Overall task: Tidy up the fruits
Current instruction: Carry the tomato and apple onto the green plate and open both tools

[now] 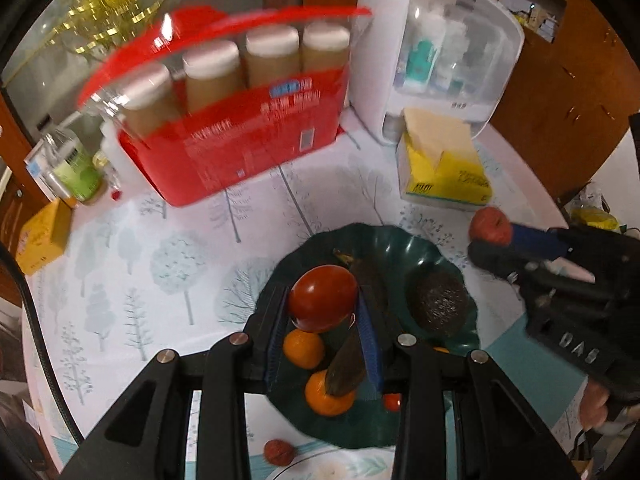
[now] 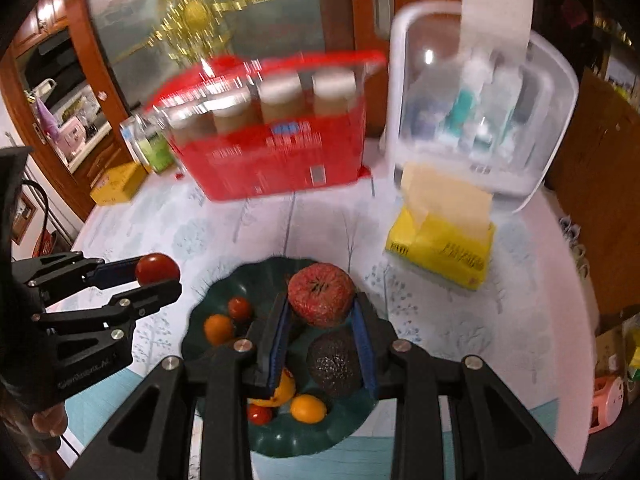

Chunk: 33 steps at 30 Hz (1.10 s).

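Note:
My left gripper is shut on a smooth red tomato and holds it above the dark green fruit plate. My right gripper is shut on a rough red round fruit over the same plate. In the plate lie an avocado, small oranges and a brown elongated fruit. The right wrist view shows the avocado, an orange, small red tomatoes and the left gripper with its tomato. The right gripper with its fruit shows at right in the left wrist view.
A red basket of jars, a white storage box and a yellow tissue box stand at the back of the tree-print tablecloth. A green bottle and yellow box are far left. A walnut lies near the front.

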Motion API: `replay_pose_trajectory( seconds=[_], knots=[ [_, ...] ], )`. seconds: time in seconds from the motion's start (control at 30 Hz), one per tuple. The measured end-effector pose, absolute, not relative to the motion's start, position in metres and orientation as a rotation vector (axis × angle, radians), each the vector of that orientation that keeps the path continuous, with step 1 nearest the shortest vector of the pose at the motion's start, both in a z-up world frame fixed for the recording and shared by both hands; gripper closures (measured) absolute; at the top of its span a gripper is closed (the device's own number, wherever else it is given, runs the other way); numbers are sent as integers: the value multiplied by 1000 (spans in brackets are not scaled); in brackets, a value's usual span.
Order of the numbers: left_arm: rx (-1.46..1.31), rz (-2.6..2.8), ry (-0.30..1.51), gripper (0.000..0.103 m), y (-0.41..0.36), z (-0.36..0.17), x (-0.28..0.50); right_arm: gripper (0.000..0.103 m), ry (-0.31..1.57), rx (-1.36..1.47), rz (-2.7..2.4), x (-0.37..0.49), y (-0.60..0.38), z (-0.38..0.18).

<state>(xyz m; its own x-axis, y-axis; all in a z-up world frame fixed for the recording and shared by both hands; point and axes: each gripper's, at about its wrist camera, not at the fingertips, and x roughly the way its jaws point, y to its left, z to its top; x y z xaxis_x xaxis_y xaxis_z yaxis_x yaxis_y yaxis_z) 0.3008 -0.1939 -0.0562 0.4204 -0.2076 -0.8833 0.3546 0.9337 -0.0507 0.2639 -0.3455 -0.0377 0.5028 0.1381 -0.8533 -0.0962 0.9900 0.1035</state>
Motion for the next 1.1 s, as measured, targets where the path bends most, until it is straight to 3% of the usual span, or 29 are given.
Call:
replay_pose_trajectory(
  seconds=[0.3,0.53,0.77,0.93,1.1],
  knots=[
    [169,-345,1181,71,-210,-123,317,72,1147,69,178,297,-348,-111],
    [178,-350,1210,70,-216,-145,326,71,1209,80,194,310,-348,-143],
    [186,-357,1218,69,-215,-148,326,61,1210,106,233,312,-348,-148],
    [183,-373,1183,57,-211,-136,320,61,1186,80,220,307,-345,-142],
    [175,-369,1158,56,-205,-120,315,61,1147,78,213,301,-345,-127]
  ],
)
